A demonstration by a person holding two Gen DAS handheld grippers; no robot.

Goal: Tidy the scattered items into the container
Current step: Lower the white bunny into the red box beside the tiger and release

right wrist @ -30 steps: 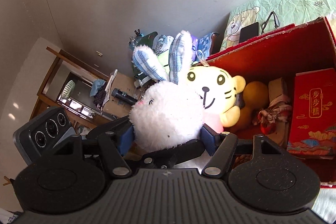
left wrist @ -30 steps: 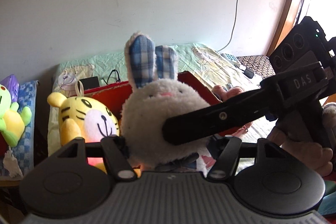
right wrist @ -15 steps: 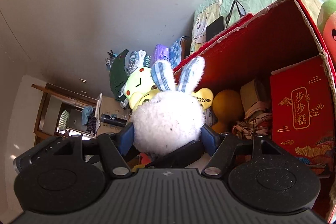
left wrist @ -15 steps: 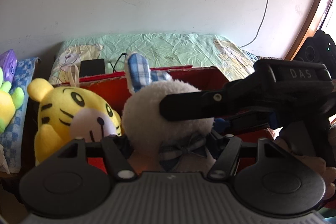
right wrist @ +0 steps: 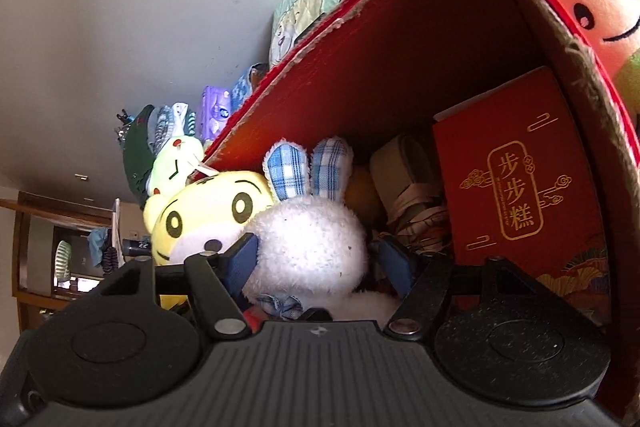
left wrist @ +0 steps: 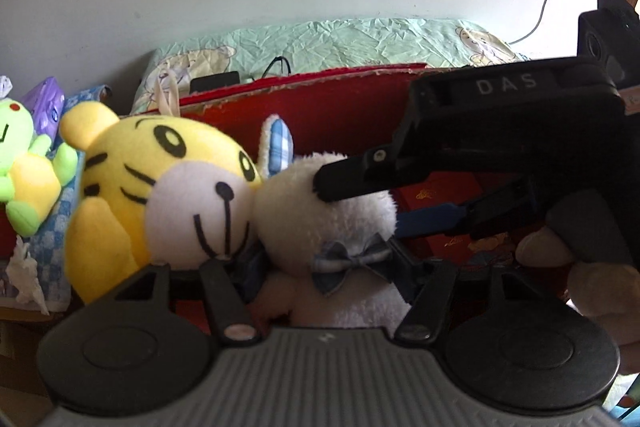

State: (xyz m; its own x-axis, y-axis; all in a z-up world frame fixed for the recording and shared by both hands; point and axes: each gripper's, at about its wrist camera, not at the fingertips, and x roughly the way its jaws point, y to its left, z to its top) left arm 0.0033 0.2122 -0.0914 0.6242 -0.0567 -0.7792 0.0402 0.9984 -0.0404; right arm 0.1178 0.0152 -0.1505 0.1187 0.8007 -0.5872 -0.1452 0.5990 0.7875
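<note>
White plush rabbit (right wrist: 308,247): pinched by both tools, low inside the red box (right wrist: 400,67), apparently for release there. Left hand-held gripper (left wrist: 328,267) clamps its neck at the bow; right hand-held gripper (right wrist: 316,259) squeezes its head. Beside: yellow tiger plush (left wrist: 160,187). Behind: red gift carton (right wrist: 512,187), box wall.

**Toys in the box**

The rabbit (right wrist: 308,247) sits inside the box (right wrist: 420,39), pressed against the tiger (right wrist: 208,219) on its left — a packet (right wrist: 516,187) stands to its right. Behind the box lies a bed (left wrist: 360,43); another toy (right wrist: 596,3) rests outside the right wall.
</note>
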